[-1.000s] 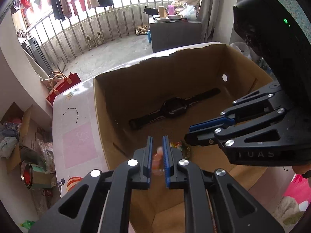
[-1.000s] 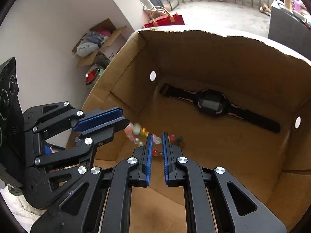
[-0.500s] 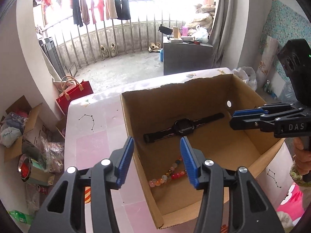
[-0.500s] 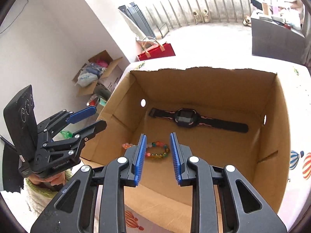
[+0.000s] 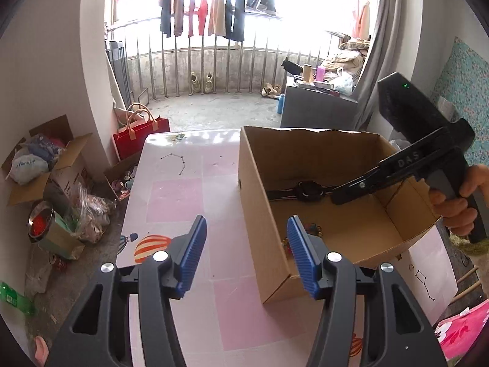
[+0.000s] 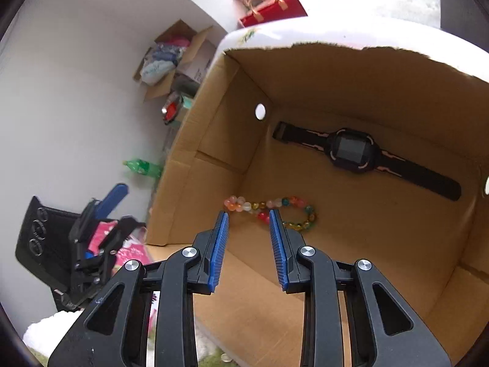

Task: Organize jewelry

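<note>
From the left wrist, the left gripper (image 5: 246, 255) gapes wide with nothing between its ribbed blue pads, the corrugated cardboard box (image 5: 259, 202) just right of it. From the right wrist, the right gripper (image 6: 248, 249) stands half-spread, holding nothing, above the box floor; the glossy bead bracelet (image 6: 272, 209) loops just beyond its tips, the black rubbery watch (image 6: 351, 153) lying farther in.

Bracelet (image 6: 272, 211) and watch (image 6: 351, 153) lie inside box (image 6: 214, 140).

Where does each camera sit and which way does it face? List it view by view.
Left wrist: behind the open left gripper, above the pink table, facing the balcony; right gripper and hand show.
Right wrist: behind the open right gripper, looking down into the cardboard box; left gripper shows.
Shared: box, watch, bead bracelet.
</note>
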`<state>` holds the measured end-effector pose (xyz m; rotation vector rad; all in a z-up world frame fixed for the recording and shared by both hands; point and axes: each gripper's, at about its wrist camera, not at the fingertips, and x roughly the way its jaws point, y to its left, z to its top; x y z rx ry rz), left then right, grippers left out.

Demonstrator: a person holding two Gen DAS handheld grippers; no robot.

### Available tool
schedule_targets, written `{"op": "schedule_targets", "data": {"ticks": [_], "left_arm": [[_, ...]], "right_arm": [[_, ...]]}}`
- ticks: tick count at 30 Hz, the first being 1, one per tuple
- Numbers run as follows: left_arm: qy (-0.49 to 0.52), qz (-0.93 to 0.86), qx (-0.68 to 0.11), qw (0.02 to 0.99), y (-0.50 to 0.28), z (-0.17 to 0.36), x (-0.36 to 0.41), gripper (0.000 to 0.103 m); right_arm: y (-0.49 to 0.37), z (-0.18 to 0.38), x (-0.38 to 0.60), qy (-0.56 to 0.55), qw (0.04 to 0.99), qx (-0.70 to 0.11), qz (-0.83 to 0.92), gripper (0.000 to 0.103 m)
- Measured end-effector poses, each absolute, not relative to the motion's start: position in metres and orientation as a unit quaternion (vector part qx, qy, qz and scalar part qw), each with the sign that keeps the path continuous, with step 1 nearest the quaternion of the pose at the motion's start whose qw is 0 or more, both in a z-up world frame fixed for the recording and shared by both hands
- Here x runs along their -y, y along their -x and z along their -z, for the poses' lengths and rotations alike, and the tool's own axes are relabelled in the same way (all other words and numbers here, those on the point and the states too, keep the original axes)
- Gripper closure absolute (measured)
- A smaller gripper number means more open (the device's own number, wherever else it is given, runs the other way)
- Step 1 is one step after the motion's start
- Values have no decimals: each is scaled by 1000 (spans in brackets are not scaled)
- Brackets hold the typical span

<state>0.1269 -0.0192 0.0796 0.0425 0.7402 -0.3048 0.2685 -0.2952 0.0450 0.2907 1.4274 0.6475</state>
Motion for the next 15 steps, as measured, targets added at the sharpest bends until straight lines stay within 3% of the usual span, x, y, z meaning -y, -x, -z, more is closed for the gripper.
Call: {"op": "schedule_targets", "data": {"ticks": [5, 15], "left_arm": [[-18, 118, -371, 921, -120, -70, -5, 48], [11, 78, -385, 920, -123, -57, -33, 46]], "right_arm": [[-283, -7, 260, -86, 635, -706, -303, 76], [-302, 27, 236, -65, 610, -730, -300, 77]]}}
